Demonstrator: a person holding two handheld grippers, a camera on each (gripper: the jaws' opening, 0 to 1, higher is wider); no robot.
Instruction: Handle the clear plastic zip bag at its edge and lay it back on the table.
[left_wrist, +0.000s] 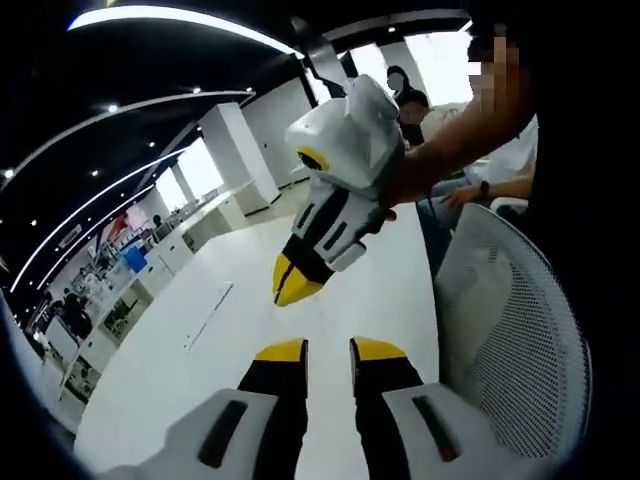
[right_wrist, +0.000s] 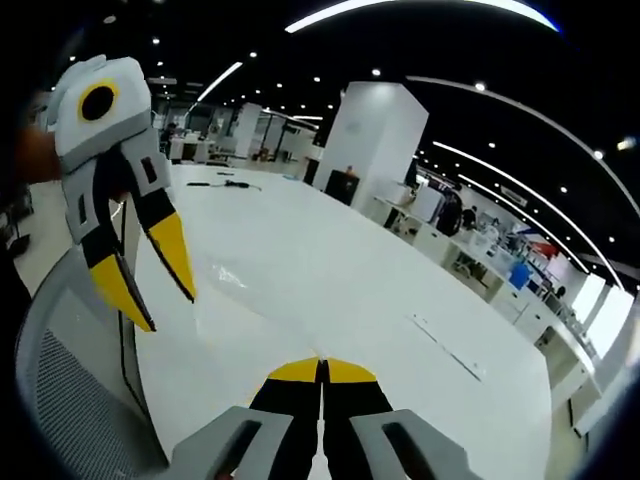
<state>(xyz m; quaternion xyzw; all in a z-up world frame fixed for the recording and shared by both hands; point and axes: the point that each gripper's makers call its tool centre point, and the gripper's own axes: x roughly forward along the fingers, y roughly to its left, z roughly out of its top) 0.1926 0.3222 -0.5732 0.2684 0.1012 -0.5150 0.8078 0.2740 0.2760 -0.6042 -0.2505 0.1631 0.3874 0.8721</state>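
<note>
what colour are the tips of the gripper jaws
Yellow on black jaws, seen best in the right gripper view on the left gripper.

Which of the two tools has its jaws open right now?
The left tool: its yellow-tipped jaws stand apart. The right tool has its tips pressed together.

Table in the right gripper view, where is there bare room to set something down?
The widest bare stretch of the table lies between the right gripper and the far cables, short of the flat strip. It is crowded at the near edge, where the left gripper hangs over the mesh chair.
</note>
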